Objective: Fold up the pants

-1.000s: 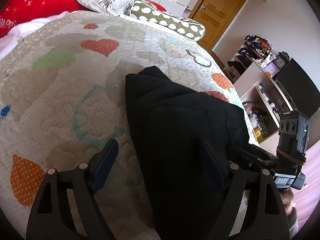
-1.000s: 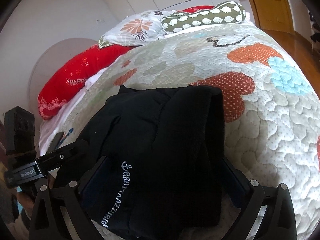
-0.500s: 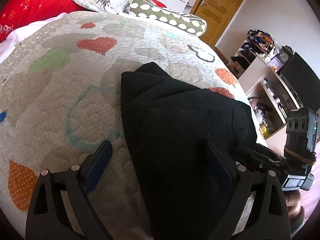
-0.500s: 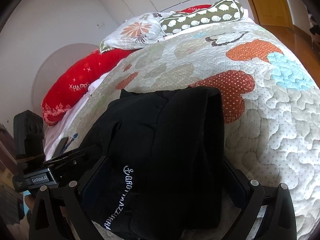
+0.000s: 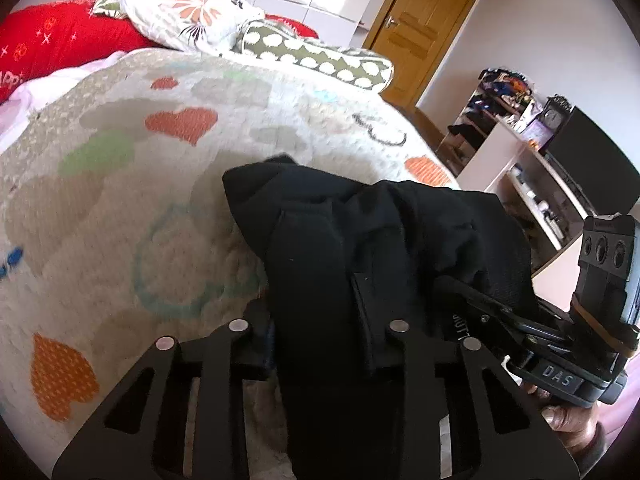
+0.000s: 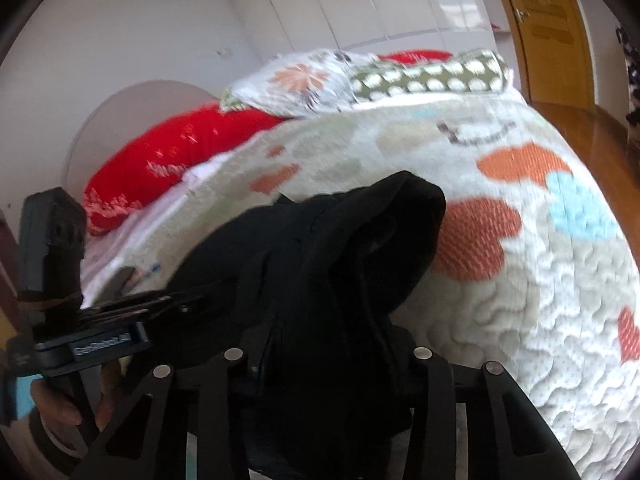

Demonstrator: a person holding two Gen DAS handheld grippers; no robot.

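The black pants [image 5: 360, 240] lie bunched at the near edge of the bed's quilt [image 5: 120, 184]. My left gripper [image 5: 316, 320] is shut on the near left part of the pants, with cloth pinched between its jaws. My right gripper [image 6: 332, 344] is shut on the near right part of the pants [image 6: 320, 248]. The cloth rises in a raised hump between the two grippers. The right gripper also shows in the left wrist view [image 5: 472, 300], and the left gripper in the right wrist view [image 6: 160, 300]. The fingertips are hidden in the cloth.
The quilt [image 6: 540, 280] has heart patterns. Pillows [image 5: 192, 8] and a red cushion [image 5: 48, 48] lie at the bed's far end. A wooden door [image 5: 420, 28] and a cluttered shelf unit [image 5: 520, 140] stand to the right of the bed.
Both grippers went from open around the flat folded pants to shut on its near edge. The cloth has bunched up and lifted between them.
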